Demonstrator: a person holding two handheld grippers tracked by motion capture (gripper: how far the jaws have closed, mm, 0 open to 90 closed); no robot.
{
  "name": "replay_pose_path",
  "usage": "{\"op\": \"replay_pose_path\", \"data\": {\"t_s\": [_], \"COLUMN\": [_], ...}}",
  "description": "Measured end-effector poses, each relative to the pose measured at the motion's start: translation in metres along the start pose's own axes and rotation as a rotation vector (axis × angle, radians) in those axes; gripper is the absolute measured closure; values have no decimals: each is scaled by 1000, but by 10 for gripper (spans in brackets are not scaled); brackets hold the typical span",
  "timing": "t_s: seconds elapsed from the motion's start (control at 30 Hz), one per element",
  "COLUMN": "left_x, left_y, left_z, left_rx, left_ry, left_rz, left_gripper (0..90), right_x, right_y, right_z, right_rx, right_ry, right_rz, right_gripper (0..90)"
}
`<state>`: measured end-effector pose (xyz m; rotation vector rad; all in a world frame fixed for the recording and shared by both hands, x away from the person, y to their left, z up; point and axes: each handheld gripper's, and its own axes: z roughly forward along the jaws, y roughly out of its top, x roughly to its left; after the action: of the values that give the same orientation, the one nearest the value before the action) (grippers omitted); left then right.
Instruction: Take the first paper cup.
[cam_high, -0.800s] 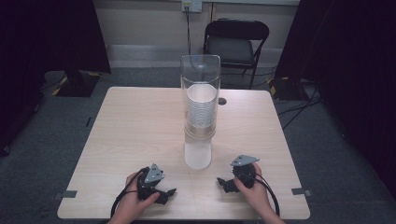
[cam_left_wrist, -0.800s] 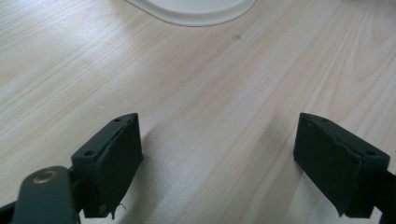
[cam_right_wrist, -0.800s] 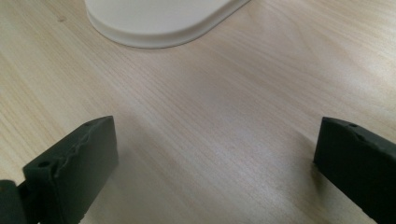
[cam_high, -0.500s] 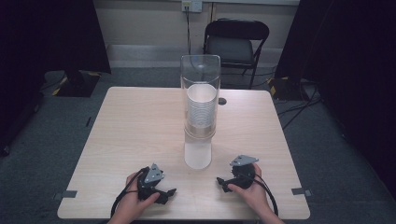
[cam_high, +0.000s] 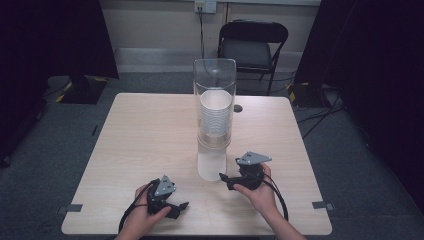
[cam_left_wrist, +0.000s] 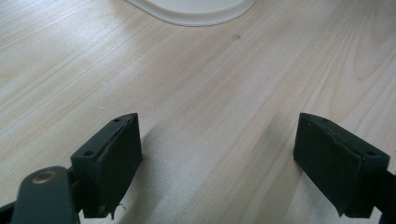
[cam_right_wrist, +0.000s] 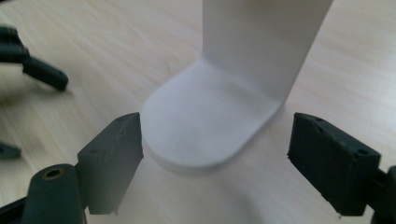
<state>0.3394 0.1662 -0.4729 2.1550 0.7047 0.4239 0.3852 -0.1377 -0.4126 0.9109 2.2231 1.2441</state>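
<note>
A: Start at the right gripper (cam_high: 226, 178). Its jaws are spread, nothing between the pads, and they point at the white base (cam_right_wrist: 208, 126) of the cup dispenser (cam_high: 214, 117), which lies just ahead of the tips.

B: And the left gripper (cam_high: 181, 206)?

A: Also spread wide and empty, low over the bare table (cam_left_wrist: 196, 84). The same base edge (cam_left_wrist: 191, 9) sits farther ahead of it, well apart from its pads.

B: So neither one grips anything. What worries you?

A: The dispenser is a tall clear tube with a stack of cups (cam_high: 216, 120) inside, standing on a small foot. I judge it top-heavy. If the right gripper pushes forward and its pads knock the base instead of straddling it, the whole column could slide or tip away from the person.

B: Could it clamp the base?

A: Doubtful. The foot looks about as wide as the gap between the right jaws, so a pad may ride onto the rim and slip off the smooth plastic.

B: And the left side?

A: Its cable (cam_high: 131, 220) trails near the table edge beside the hand; a quick lift could snag it. Also, both tools converge on the same foot, so they could bump each other just in front of the base
</note>
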Motion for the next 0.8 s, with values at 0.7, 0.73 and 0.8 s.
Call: {"op": "replay_pose_path", "data": {"t_s": [0.7, 0.73, 0.8], "left_x": [0, 0, 0], "left_y": [0, 0, 0], "left_z": [0, 0, 0], "left_rx": [0, 0, 0], "left_ry": [-2, -2, -2], "left_rz": [-5, -5, -5], "left_gripper": [148, 148, 148], "right_x": [5, 4, 3], "right_y": [46, 46, 47], "right_z": [17, 18, 19], "right_rx": [-135, -141, -141], "right_ry": [-2, 4, 1], "right_rz": [12, 18, 22], "right_gripper": [163, 163, 166]}}
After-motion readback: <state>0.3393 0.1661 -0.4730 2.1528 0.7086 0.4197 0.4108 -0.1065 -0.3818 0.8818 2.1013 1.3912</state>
